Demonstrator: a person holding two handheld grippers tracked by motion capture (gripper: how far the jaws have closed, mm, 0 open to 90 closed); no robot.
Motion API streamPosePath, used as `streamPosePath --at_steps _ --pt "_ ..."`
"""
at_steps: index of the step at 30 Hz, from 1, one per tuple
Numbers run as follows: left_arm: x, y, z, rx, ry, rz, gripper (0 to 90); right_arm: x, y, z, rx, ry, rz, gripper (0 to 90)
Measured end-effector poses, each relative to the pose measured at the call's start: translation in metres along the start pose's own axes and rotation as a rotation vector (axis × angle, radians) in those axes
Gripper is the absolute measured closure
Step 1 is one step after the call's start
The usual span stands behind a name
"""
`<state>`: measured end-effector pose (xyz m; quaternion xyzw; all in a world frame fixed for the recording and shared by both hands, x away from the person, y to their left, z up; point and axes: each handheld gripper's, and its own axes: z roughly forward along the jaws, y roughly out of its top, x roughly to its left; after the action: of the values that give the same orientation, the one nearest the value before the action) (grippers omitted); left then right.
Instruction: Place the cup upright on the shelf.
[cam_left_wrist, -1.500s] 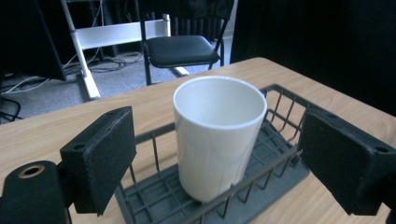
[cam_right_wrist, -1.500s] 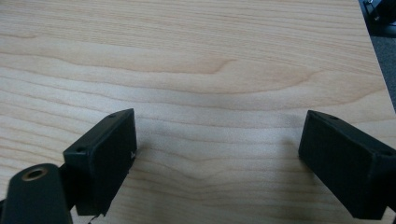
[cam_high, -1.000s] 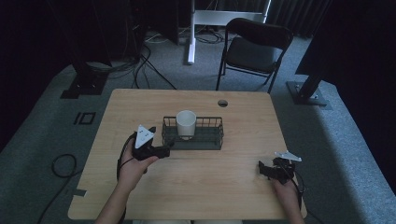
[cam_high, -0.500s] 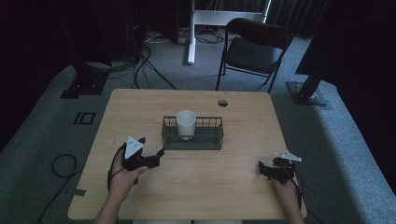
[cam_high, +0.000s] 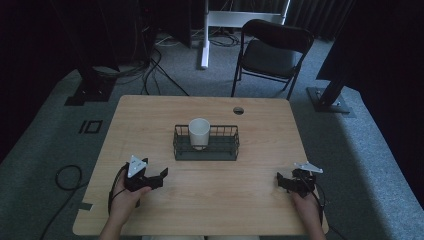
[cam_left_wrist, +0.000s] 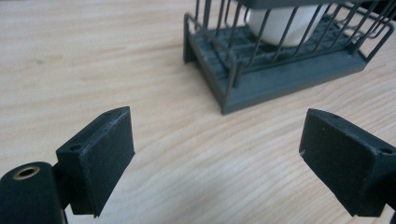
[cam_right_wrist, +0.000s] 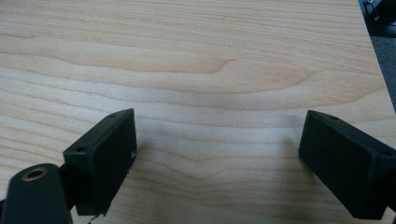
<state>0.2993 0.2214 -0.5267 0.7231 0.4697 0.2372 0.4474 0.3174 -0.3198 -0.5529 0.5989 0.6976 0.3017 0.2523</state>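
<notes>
Now the cup (cam_high: 199, 133) stands in the basket (cam_high: 206, 150), beyond both spread, empty tongs (cam_high: 159, 176).

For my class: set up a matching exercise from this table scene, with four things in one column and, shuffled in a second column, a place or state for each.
Things:
1. white cup
2. wire basket
3. left gripper
4. right gripper

Places or states:
A. near the table's right front corner, jaws open over bare wood
B. standing upright inside the basket
C. mid-table, holding one item
D. at the table's front left, jaws open and empty, pointed toward the basket

Pairs: 1-B, 2-C, 3-D, 4-A
</notes>
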Motion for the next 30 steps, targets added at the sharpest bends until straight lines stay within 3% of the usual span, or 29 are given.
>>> streamPosePath --at_steps 6,10,23,25,26,28,30 --pt "0.008 -0.009 -0.006 0.038 -0.015 0.017 10.5 0.000 0.000 0.000 0.000 0.000 0.000 10.8" --pt "0.011 -0.015 -0.011 0.064 -0.073 0.044 10.6 0.000 0.000 0.000 0.000 0.000 0.000 10.8" --pt "0.006 -0.030 -0.016 0.140 -0.180 0.210 10.5 0.000 0.000 0.000 0.000 -0.001 0.001 10.8" --pt "0.005 -0.031 -0.016 0.155 -0.197 0.200 10.6 0.000 0.000 0.000 0.000 -0.001 0.001 10.8" --pt "0.005 -0.031 -0.017 0.152 -0.204 0.222 10.6 0.000 0.000 0.000 0.000 -0.001 0.001 10.8" --pt "0.005 -0.031 -0.018 0.156 -0.209 0.225 10.6 0.000 0.000 0.000 0.000 -0.001 0.000 10.8" --pt "0.004 -0.034 -0.020 0.198 -0.240 0.249 10.6 0.000 0.000 0.000 0.000 -0.001 0.000 10.8"
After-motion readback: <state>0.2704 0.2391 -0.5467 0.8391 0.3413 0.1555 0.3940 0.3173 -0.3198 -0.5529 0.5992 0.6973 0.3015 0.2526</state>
